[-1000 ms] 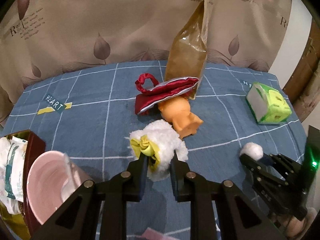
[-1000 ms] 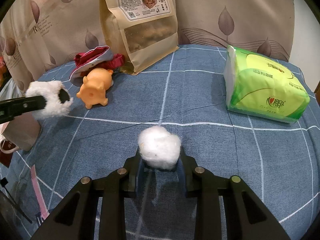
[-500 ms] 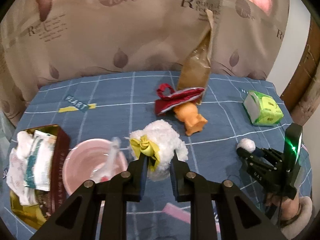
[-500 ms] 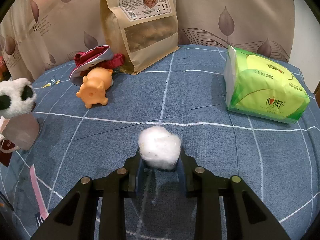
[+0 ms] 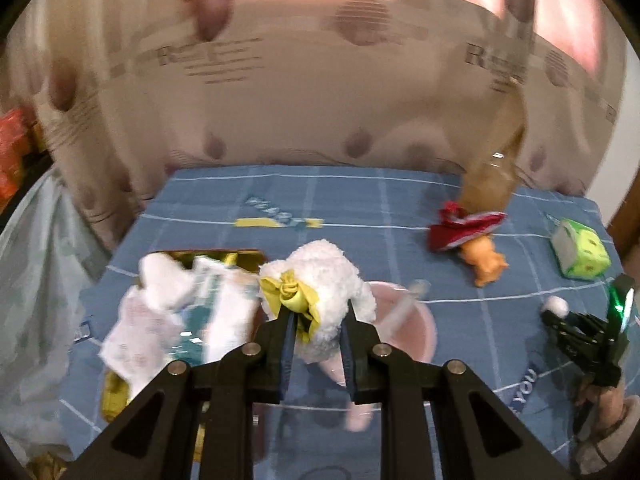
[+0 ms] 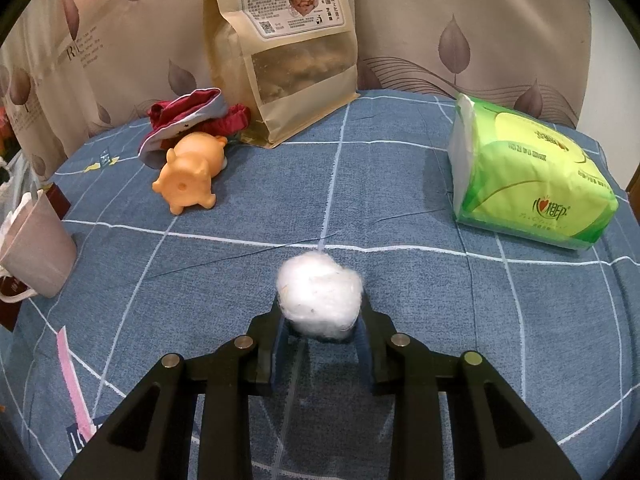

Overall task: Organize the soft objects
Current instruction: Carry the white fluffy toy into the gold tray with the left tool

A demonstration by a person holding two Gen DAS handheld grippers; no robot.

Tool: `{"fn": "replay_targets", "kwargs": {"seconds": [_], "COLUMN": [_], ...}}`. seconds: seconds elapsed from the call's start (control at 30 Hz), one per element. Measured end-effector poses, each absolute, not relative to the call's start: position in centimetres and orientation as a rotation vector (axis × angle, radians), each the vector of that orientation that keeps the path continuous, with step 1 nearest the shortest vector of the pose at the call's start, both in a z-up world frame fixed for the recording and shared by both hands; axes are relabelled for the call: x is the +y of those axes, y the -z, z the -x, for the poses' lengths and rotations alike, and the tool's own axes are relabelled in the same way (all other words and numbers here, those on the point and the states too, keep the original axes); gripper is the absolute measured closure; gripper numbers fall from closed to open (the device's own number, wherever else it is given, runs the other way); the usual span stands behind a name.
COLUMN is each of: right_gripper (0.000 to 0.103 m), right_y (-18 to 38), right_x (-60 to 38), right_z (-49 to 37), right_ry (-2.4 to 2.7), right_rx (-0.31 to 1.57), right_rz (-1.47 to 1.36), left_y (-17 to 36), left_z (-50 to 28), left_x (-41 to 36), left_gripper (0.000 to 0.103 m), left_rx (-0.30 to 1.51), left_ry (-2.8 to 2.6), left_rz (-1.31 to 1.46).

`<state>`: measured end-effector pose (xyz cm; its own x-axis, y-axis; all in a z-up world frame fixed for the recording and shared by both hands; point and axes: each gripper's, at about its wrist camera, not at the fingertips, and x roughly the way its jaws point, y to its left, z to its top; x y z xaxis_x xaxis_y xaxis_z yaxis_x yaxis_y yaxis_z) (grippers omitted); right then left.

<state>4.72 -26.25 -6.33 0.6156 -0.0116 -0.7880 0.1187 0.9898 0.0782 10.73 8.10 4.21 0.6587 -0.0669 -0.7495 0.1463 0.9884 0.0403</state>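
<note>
My left gripper is shut on a white plush toy with a yellow bow and holds it in the air above the pink bowl and the box of packets. My right gripper is shut on a white cotton ball just above the blue cloth; it also shows in the left wrist view. An orange rubber pig lies by a red pouch.
A brown snack bag stands at the back. A green tissue pack lies at the right. A pink paper bag stands at the left edge. A curtain hangs behind the table.
My left gripper has lifted the plush toy up and carried it left, from beside the pig to above the bowl and box. The right gripper has stayed still with the cotton ball.
</note>
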Motion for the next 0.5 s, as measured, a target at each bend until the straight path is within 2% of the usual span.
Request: {"fn": "replay_targets", "kwargs": {"seconds": [0.5], "right_gripper": [0.073], "right_y": [6.5], "right_x": [-26.1], "right_z": [-4.7], "right_ry": [0.08], "right_rx": [0.907], "right_rz": [-0.11], "left_y": [-2.1], "left_z": [-9.4], "left_x": [19.2], "left_gripper": [0.083], "left_rx": [0.909], "left_ry": [-0.092], "left_rz": [-0.032]}}
